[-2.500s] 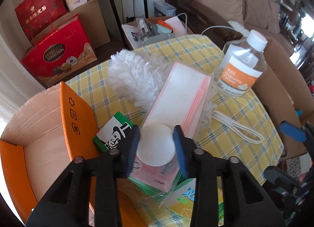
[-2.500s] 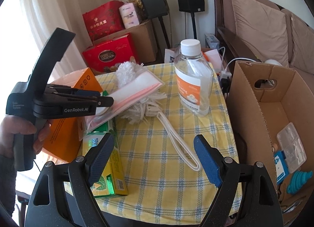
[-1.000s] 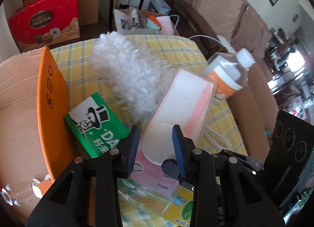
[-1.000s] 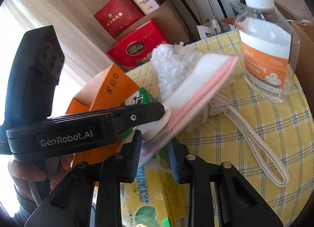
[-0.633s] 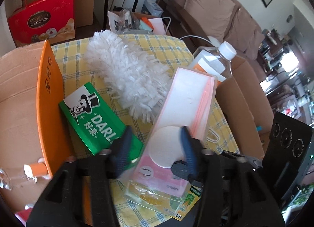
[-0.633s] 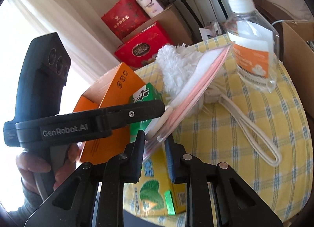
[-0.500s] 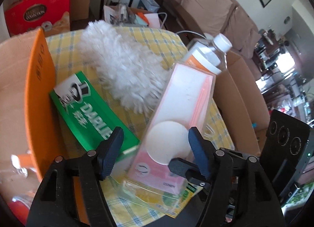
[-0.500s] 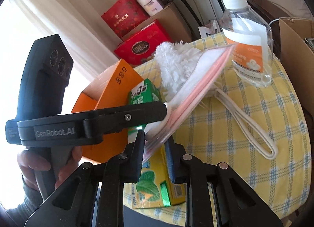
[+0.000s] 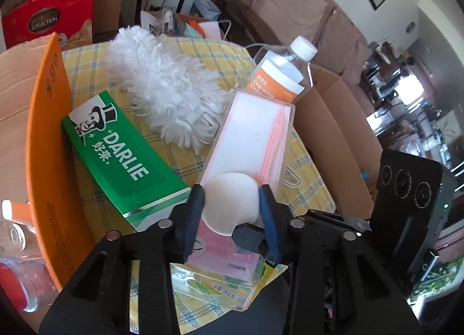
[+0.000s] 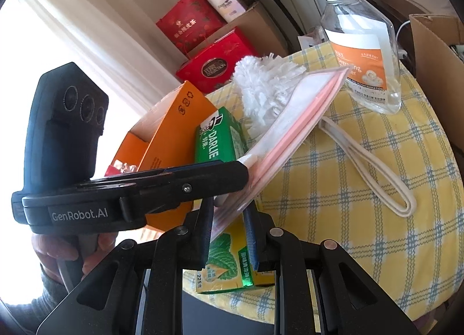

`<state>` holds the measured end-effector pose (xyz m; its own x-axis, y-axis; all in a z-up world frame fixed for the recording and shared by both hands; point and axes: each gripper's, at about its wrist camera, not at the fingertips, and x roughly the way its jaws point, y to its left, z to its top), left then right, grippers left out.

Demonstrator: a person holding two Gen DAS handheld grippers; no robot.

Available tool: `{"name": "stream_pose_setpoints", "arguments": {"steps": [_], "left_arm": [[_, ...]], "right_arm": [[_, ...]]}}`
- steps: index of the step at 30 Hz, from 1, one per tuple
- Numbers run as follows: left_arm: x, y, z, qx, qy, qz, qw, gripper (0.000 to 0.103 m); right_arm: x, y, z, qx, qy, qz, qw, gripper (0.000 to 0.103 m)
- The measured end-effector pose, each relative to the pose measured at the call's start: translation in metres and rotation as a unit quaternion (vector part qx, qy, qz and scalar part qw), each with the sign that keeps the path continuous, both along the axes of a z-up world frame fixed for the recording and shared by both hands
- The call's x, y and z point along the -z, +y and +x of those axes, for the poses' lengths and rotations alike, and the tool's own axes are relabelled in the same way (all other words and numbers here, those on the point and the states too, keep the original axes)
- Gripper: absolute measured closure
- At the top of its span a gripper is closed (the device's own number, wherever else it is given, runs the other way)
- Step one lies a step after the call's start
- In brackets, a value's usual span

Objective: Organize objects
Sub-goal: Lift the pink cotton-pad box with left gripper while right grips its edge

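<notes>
Big change from moments ago: the right gripper (image 10: 227, 233), which hung wide open over the bare yellow cloth, now pinches the near end of the pink cotton-pad pack (image 10: 293, 123). The pack is up off the table, slanting toward the clear bottle (image 10: 362, 53), where before it lay on the white duster (image 10: 264, 88). The left gripper (image 9: 230, 219) briefly spread its fingers and now brackets the round pad again. The green Darlie box (image 9: 116, 155) now lies fully uncovered.
</notes>
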<state>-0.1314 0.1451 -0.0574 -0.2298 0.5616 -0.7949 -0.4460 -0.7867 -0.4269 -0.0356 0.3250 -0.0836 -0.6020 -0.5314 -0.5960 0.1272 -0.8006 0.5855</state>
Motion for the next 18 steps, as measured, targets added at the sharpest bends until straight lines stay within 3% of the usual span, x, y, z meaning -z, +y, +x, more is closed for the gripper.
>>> {"name": "stream_pose_setpoints", "arguments": {"steps": [3,18], "left_arm": [[-0.008,-0.006,0.002,-0.006,0.009,0.009,0.9999,0.09],[-0.021,-0.014,0.018,-0.004,0.016,0.019,0.9997,0.099]], "right_arm": [[0.001,0.002,0.002,0.002,0.0,-0.008,1.0,0.083],[-0.013,-0.009,0.018,0.0,0.011,0.005,1.0,0.086]]}}
